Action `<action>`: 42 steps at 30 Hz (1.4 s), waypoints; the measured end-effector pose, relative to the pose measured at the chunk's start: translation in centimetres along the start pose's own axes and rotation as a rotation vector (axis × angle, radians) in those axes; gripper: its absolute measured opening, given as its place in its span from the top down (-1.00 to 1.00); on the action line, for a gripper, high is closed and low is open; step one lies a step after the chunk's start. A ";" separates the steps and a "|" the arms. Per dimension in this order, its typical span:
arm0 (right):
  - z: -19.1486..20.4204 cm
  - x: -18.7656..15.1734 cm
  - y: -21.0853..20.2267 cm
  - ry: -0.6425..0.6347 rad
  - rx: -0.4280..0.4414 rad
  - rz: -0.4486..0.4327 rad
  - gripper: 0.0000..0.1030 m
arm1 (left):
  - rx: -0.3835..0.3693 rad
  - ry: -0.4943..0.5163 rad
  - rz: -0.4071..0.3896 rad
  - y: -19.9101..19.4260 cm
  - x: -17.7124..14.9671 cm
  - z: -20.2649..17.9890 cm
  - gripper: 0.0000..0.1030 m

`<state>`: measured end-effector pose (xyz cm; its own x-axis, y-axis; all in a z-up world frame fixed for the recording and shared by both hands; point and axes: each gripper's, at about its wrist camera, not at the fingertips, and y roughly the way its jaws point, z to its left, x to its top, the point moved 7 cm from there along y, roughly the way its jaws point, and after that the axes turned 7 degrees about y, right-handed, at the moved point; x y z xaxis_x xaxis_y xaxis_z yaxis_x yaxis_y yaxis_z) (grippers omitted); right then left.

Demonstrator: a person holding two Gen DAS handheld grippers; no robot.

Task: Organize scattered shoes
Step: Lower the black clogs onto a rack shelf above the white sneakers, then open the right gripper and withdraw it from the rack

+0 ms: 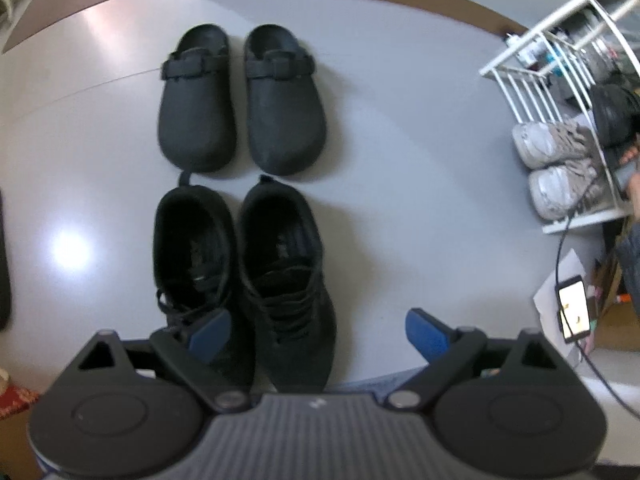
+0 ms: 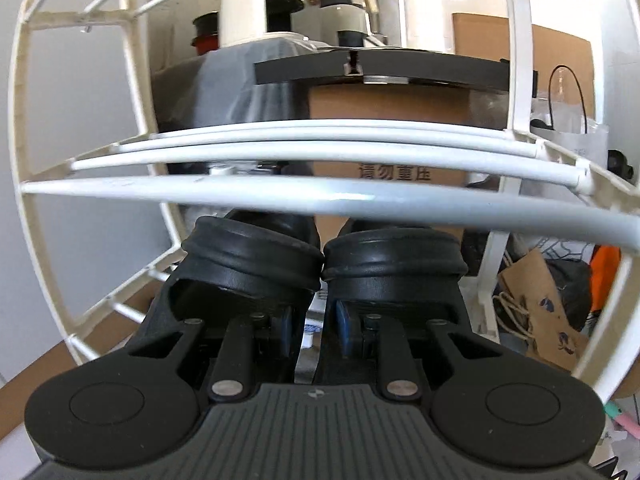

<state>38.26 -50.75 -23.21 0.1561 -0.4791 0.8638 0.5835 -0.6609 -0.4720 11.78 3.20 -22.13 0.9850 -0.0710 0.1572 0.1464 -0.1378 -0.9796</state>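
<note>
In the left wrist view a pair of black clogs (image 1: 240, 100) lies side by side on the grey floor, with a pair of black lace-up sneakers (image 1: 244, 276) just below them. My left gripper (image 1: 318, 334) is open and empty above the sneakers' toes. In the right wrist view my right gripper (image 2: 314, 326) is shut on the inner heel edges of a pair of black shoes (image 2: 320, 258), holding them together at the white shoe rack (image 2: 280, 196), under its middle shelf bars.
The white rack (image 1: 560, 72) stands at the right with a pair of worn white sneakers (image 1: 556, 168) on its bottom shelf. A phone on a cable (image 1: 574, 312) lies near it. Cardboard boxes (image 2: 388, 104) and paper bags (image 2: 536, 304) sit behind the rack.
</note>
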 end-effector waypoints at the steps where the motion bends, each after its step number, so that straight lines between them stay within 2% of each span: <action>1: -0.3 0.2 0.4 0.009 -0.017 0.003 0.48 | 0.006 0.010 0.001 0.0 -0.1 -0.1 -0.86; 3: -0.5 0.4 1.0 0.012 -0.044 0.012 0.39 | 0.008 0.013 0.004 0.1 -0.1 -0.2 -0.86; 5: -0.3 0.3 1.0 0.022 -0.050 0.033 0.19 | 0.004 0.005 0.008 0.2 -0.2 -0.1 -0.86; 7: 0.0 0.2 0.9 0.035 -0.047 0.051 -0.16 | 0.005 -0.001 0.007 0.1 -0.2 0.1 -0.86; 8: 0.2 0.1 0.6 0.036 -0.044 0.039 -0.30 | 0.004 -0.001 0.006 0.0 -0.2 0.1 -0.86; 9: 0.4 0.0 0.2 0.026 -0.044 0.017 -0.60 | 0.003 -0.002 0.005 0.0 -0.2 0.1 -0.86; 10: 0.7 -0.1 -0.3 0.016 -0.043 -0.005 -0.75 | 0.001 -0.002 0.001 -0.2 -0.2 0.0 -0.86; 12: 1.3 -0.3 -1.3 -0.032 -0.044 -0.047 -0.76 | -0.001 0.000 -0.005 -0.5 -0.2 0.0 -0.86; 18: 1.5 0.1 -2.5 -0.003 -0.038 -0.006 -0.76 | -0.002 0.001 -0.017 -1.0 -0.3 0.1 -0.86; 24: 2.6 1.2 -4.2 -0.005 -0.053 0.029 -0.77 | -0.037 -0.006 -0.028 -1.6 -0.4 0.3 -0.86; 28: 3.5 0.8 -7.0 -0.023 -0.025 0.017 -0.80 | -0.005 -0.051 -0.014 -1.3 -1.2 2.1 -0.86; 35: 5.5 0.2 -12.4 -0.107 0.055 0.039 -0.81 | -0.004 -0.081 -0.051 -2.8 -1.3 2.8 -0.85; 37: 6.1 0.8 -14.4 -0.141 0.103 0.032 -0.80 | -0.011 -0.065 -0.070 -3.8 -1.1 2.4 -0.85; 39: 7.0 1.8 -16.8 -0.174 0.186 0.035 -0.80 | -0.015 -0.042 -0.093 -4.8 -1.0 1.9 -0.85; 42: 6.9 3.6 -20.3 -0.199 0.239 0.000 -0.80 | -0.028 -0.032 -0.131 -6.2 -0.9 1.3 -0.85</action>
<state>32.52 -35.08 -9.30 0.2956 -0.3409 0.8924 0.7504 -0.4952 -0.4377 10.11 5.44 -16.34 0.9600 -0.0186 0.2793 0.2722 -0.1715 -0.9468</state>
